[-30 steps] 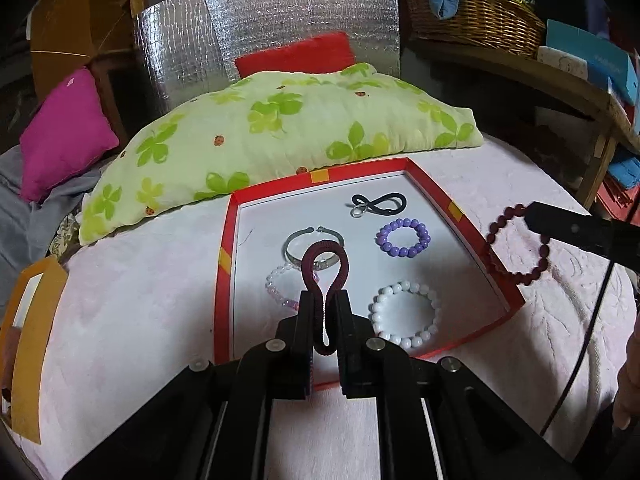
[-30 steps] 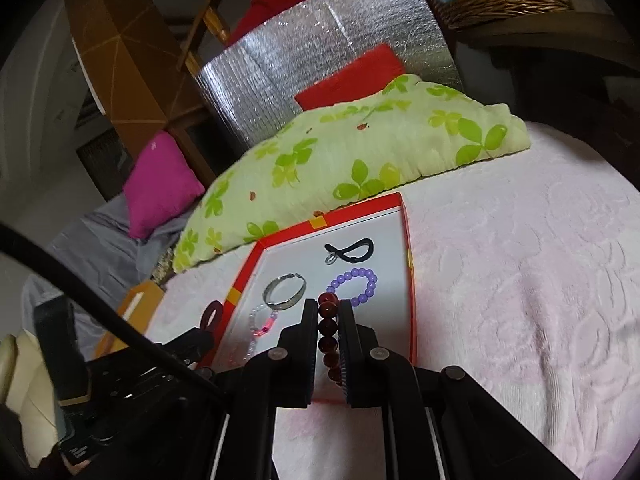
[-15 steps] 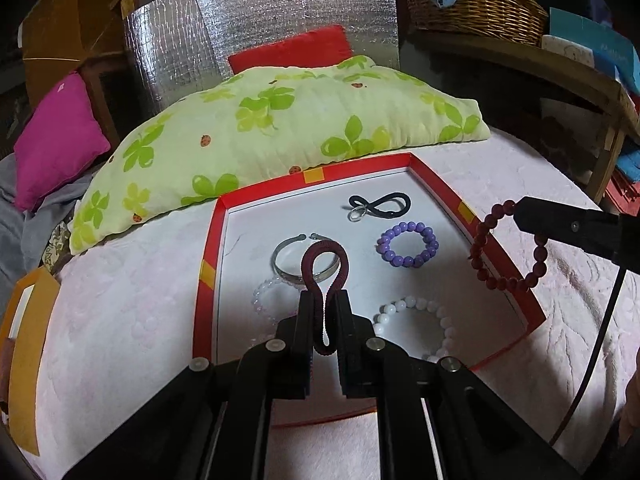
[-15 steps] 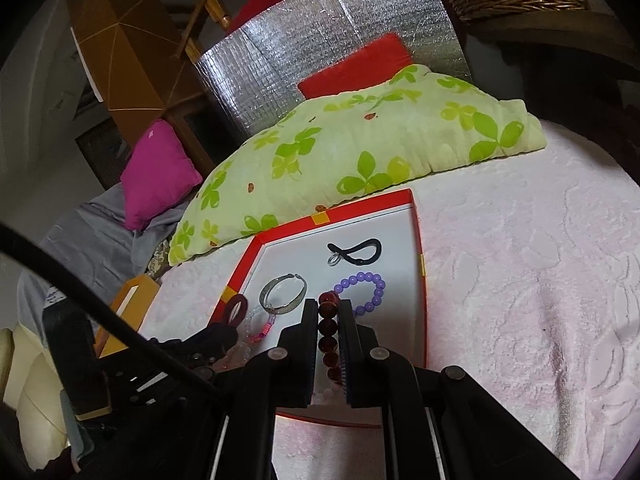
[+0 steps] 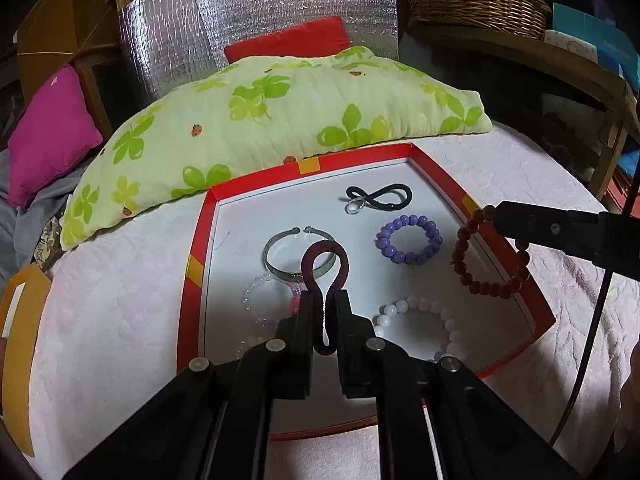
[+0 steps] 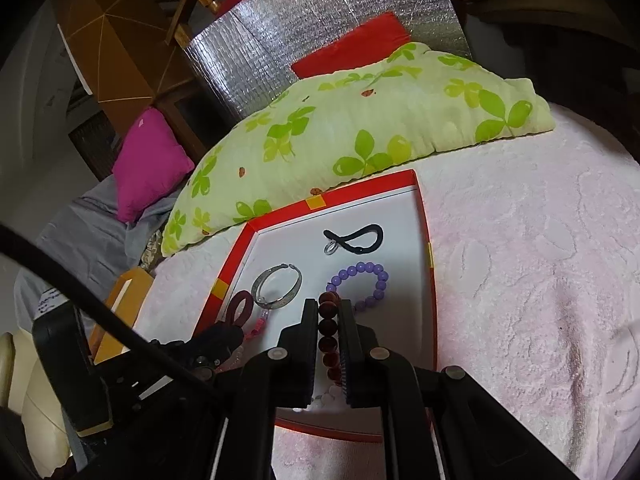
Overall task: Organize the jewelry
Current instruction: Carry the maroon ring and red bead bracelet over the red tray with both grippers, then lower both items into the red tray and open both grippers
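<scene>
Left wrist view looks down on the red-rimmed tray (image 5: 196,248) lying on the pink bedspread (image 5: 112,300), and shows the whole spread inside it: a silver bangle (image 5: 276,264), a purple bead bracelet (image 5: 410,238), a black loop with a small ring (image 5: 380,198), a white bead bracelet (image 5: 420,316) and a pale pink one (image 5: 256,300) partly hidden behind the fingers. The left gripper (image 5: 324,312) is pinched tight on a maroon hair tie (image 5: 324,264), whose loop stands up above the bangle. Only this view shows the full dark red bead bracelet (image 5: 486,252) dangling from the right gripper (image 5: 496,216) over the tray's right rim.

Right wrist view shows those red beads (image 6: 328,332) just as a short column squeezed between the closed fingers of the right gripper (image 6: 329,312), over the tray's near half. It also catches the left gripper (image 6: 224,336) side-on with the hair tie (image 6: 240,308) at the left rim, plus the green clover pillow (image 6: 360,120) behind
</scene>
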### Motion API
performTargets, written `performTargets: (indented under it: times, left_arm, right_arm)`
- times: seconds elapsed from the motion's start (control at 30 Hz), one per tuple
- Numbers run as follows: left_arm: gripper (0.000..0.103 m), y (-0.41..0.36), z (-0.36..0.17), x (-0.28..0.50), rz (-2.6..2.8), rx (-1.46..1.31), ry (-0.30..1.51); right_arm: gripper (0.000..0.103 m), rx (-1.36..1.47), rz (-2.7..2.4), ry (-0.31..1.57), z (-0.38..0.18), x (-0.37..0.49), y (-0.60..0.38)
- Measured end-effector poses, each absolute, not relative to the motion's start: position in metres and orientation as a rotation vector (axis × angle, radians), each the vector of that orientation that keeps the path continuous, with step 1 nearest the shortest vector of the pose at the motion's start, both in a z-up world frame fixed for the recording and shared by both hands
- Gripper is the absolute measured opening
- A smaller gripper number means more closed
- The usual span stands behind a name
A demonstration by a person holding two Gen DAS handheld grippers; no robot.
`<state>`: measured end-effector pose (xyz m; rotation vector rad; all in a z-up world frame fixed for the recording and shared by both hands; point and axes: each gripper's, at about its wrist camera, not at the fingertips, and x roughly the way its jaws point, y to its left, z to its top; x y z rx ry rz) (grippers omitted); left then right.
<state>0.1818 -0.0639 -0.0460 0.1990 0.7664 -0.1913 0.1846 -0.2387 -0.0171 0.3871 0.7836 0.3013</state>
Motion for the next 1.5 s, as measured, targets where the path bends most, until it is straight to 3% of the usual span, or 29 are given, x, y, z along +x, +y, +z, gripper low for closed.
performTargets:
  times: [1.5]
  left_arm:
    - [0.011, -0.062, -0.079, 0.199, -0.281, 0.107, 0.901]
  right_arm:
    - [0.011, 0.314, 0.186, 0.855, -0.04, 0.21, -0.231]
